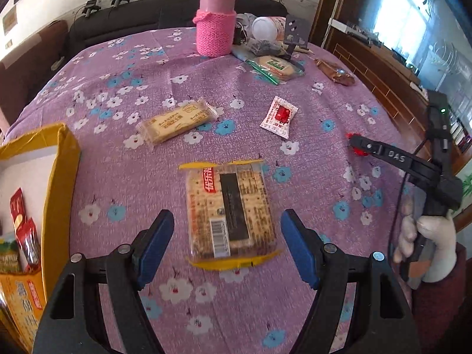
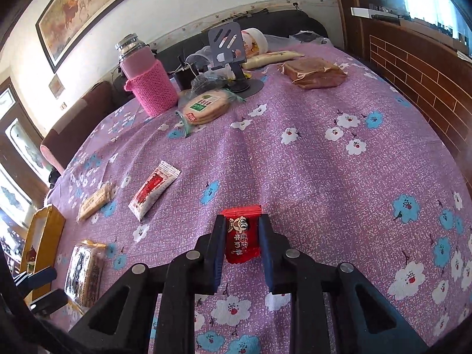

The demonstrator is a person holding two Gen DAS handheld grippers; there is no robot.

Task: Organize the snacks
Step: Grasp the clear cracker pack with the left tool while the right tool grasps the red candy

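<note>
My left gripper is open, its blue pads on either side of a clear cracker pack with yellow ends lying flat on the purple flowered cloth. My right gripper is shut on a small red candy packet, held just above the cloth; it shows in the left wrist view at the right. A yellow cardboard box holding several snack packs stands at the left. Loose snacks on the cloth: a long biscuit pack, a white-and-red sachet, a round cracker pack and a brown wrapped cake.
A bottle in a pink knitted sleeve stands at the back beside a phone stand and a clutter of bags. A wooden cabinet runs along the right, a dark sofa behind the table.
</note>
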